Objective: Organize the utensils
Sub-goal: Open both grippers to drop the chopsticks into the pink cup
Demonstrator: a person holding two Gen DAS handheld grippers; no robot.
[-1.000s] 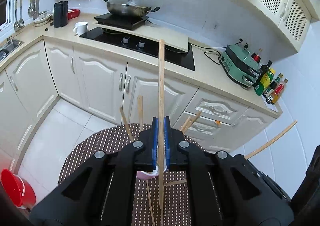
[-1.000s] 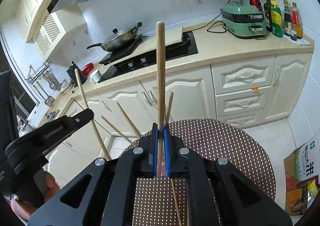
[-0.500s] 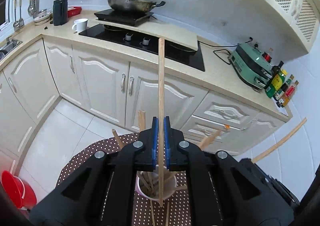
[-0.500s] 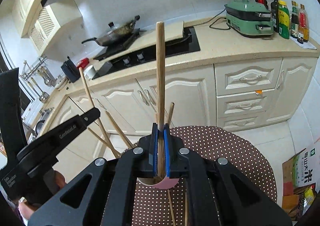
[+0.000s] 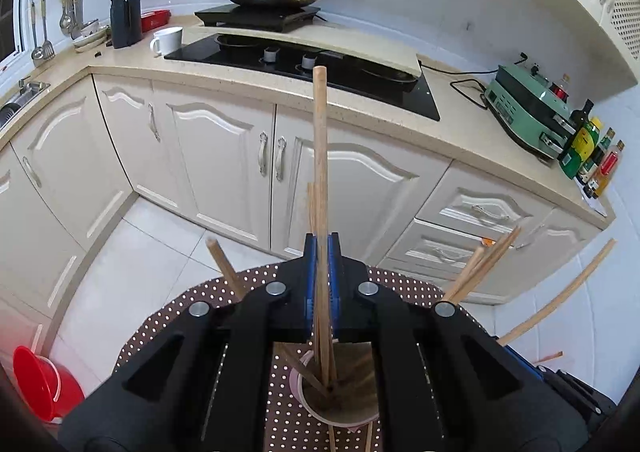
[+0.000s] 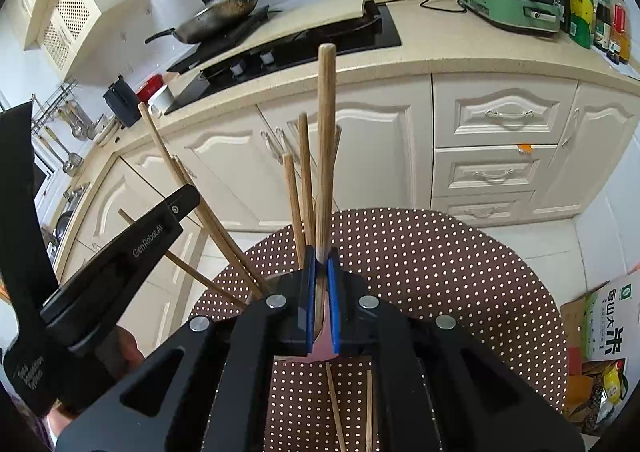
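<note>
Now, through the left wrist view, my left gripper (image 5: 321, 284) clamps a wooden chopstick (image 5: 320, 171) upright, its lower end inside the pink cup (image 5: 316, 404) directly below. Through the right wrist view, my right gripper (image 6: 321, 292) grips another chopstick (image 6: 325, 147) above the same cup. Next, I judge, both need releasing.

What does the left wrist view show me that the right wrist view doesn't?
Only the left wrist view shows inside the pink cup, where the left gripper has its chopstick lowered, plus a red bucket on the floor. Only the right wrist view shows a cardboard box and loose chopsticks on the table. Both show the dotted tablecloth and each gripper's jaws shut on a chopstick.
</note>
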